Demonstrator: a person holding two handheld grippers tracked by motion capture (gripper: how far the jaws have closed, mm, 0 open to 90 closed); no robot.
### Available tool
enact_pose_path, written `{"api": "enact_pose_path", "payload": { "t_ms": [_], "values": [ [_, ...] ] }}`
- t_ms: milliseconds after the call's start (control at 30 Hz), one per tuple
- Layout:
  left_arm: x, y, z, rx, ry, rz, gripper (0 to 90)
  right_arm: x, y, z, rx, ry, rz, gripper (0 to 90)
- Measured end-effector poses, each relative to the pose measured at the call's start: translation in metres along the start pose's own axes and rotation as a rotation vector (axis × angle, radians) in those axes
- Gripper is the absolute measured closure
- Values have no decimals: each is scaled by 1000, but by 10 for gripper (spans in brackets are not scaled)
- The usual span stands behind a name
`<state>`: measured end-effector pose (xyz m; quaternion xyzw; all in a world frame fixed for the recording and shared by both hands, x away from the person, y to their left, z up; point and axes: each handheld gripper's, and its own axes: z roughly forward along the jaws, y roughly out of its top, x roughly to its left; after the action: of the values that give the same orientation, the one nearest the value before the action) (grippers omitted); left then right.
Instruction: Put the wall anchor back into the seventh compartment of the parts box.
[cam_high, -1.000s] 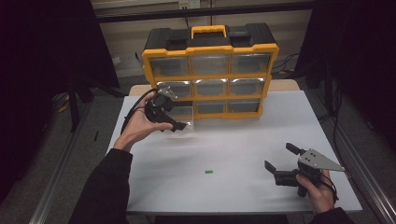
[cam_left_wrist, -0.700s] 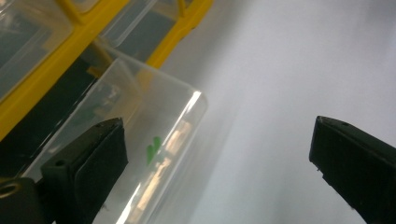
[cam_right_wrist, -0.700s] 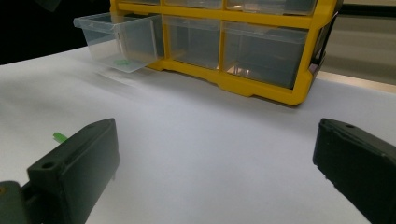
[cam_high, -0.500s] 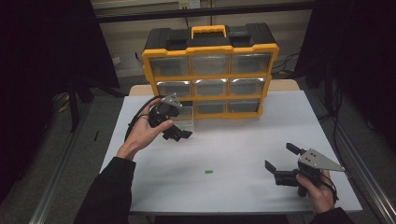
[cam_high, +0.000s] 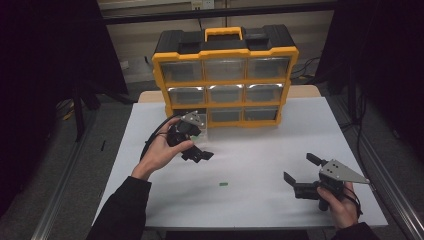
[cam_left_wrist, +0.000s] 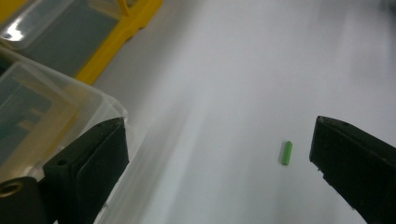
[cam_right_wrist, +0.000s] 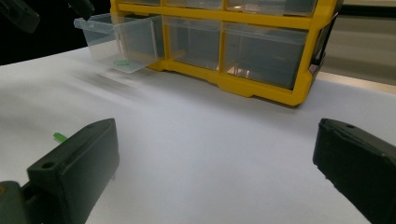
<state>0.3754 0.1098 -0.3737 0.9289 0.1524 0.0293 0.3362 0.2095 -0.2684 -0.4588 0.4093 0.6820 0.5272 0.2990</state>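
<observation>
Left claw (cam_high: 197, 152): my matte black jaws stand wide apart, nothing between them. In the left gripper view the jaw blocks look flat-faced and slab-like. Past them a small green piece (cam_left_wrist: 286, 152), short and rod-shaped, lies on the tabletop (cam_high: 260, 145) close to one jaw, not touching it. Beside the other jaw I see the rounded corner of a clear plastic drawer (cam_left_wrist: 51, 116), thin-walled and glossy, pulled out of the yellow organiser (cam_high: 225, 75).

Right claw (cam_high: 301, 174): also spread wide and empty, resting low near the front right of the tabletop, grey three-cornered plate on top. Its view shows the green piece (cam_right_wrist: 60, 136) just beyond one jaw, and the drawer (cam_right_wrist: 123, 42) jutting from the bottom row, with something small and green inside it.

Organiser: boxy, yellow frame, black lid and yellow handle, three rows of translucent drawers. Tabletop is plain white, smooth, matte.

In the high view the green piece (cam_high: 223, 184) lies in open tabletop between the two claws, nearer the left.

Against the frame half a second back: my left claw has drawn away from the drawer front, toward me and a little to the right. Right claw and green piece unchanged.
</observation>
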Motion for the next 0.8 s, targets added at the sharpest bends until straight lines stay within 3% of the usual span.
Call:
{"api": "enact_pose_path", "payload": {
  "t_ms": [167,467,600,800],
  "values": [
    [-6,0,6,6,-5,-13,48,0,0,0,-2,-1,-2,3],
    [-19,0,16,49,-26,38,43,0,0,0,-2,1,-4,3],
    [-22,1,20,59,-17,48,49,0,0,0,-4,0,-7,3],
    [-27,1,26,84,-39,65,50,0,0,0,-1,1,-4,3]
  ]
}}
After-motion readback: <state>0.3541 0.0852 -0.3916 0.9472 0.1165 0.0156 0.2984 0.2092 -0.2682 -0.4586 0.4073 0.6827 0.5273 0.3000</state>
